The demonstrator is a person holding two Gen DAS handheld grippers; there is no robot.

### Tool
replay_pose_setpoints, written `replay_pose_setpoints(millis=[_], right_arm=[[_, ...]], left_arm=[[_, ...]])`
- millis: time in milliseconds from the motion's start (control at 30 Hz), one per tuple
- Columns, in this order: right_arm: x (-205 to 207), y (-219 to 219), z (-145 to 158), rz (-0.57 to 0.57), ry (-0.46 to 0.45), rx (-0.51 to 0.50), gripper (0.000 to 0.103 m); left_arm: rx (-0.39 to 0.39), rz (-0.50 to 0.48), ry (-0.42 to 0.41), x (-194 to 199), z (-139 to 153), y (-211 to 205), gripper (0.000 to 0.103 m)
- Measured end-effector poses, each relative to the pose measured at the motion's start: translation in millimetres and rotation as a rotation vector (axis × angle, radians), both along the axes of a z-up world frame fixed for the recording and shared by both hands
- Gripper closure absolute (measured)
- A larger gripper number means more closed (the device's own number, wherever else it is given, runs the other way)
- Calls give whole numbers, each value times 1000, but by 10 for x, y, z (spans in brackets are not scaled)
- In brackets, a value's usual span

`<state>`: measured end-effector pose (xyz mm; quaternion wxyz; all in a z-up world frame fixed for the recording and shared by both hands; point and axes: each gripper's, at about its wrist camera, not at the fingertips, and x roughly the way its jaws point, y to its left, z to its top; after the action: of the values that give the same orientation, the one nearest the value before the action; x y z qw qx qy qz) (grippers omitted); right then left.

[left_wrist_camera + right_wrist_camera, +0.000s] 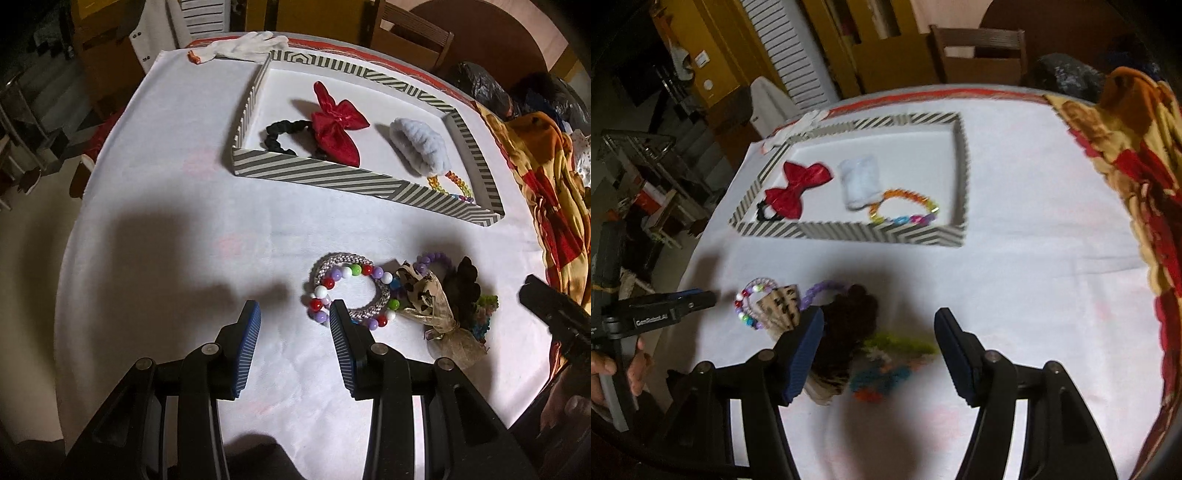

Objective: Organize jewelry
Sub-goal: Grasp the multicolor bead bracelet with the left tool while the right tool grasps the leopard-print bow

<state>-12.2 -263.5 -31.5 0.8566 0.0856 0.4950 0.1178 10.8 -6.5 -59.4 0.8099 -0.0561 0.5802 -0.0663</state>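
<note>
A striped tray [317,177] [846,233] on the white cloth holds a red bow on a black scrunchie [338,123] [798,184], a pale blue scrunchie [421,146] [860,181] and a coloured chain bracelet [905,208] [456,186]. In front of the tray lies a pile: a multicoloured bead bracelet [332,286] [748,306], a silver woven ring [376,308], a leopard bow [432,301] [781,304], a dark brown scrunchie [849,317] [463,282]. My left gripper [295,317] is open just left of the pile. My right gripper [879,332] is open above the pile.
A patterned red and yellow blanket [546,173] [1126,155] lies along the table's right side. A white glove [243,46] lies behind the tray. Wooden chairs [979,55] stand beyond the far edge. The table's left edge drops off beside dark clutter [646,166].
</note>
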Motion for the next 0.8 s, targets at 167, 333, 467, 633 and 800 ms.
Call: replay_pose_setpoints(millis=[167,333,467,633,800], right_arm=[[99,141,-192,9,39,26,37],[186,220,-347,18,71,33,37],[208,272,-390,44,68,35,38],[215,367,-508,84,84,22,80],[161,373,-419,88,43,56,89]], left_arm=[[-14,-9,1,26,-57,-42,68],[-24,-20,18,73,-166,-84,68],[-28,-40,23,90,-242,-150,68],[-36,-69,8,100,-312,-212,92],[-85,-86,-13,67,-204,-181,97]])
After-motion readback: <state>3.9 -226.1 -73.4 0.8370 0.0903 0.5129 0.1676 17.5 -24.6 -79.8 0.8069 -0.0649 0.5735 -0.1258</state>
